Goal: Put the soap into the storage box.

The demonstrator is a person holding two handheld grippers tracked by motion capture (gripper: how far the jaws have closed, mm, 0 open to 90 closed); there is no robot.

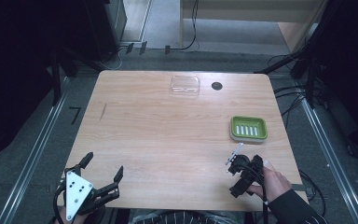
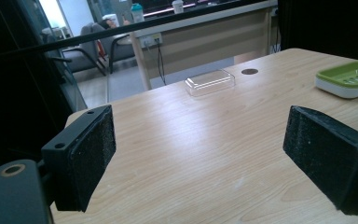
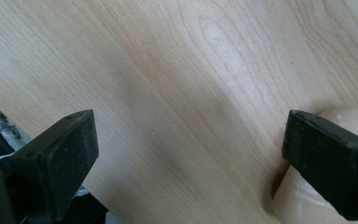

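Apparently the work had hardly begun: on the wooden table (image 1: 168, 135) the green soap dish (image 1: 248, 128) stood empty and the clear lid (image 1: 185, 86) lay apart at the far edge. The left gripper (image 1: 103, 169) waited with fingers wide, holding nothing. The right gripper (image 3: 186, 154) was also wide open, one finger touching a pale, soap-like bar (image 3: 303, 196), not yet grasped.

Both grippers are black with 2 foam-padded fingers (image 2: 91, 156); the left gripper (image 1: 103, 173) carries a grey 3-cornered plate.
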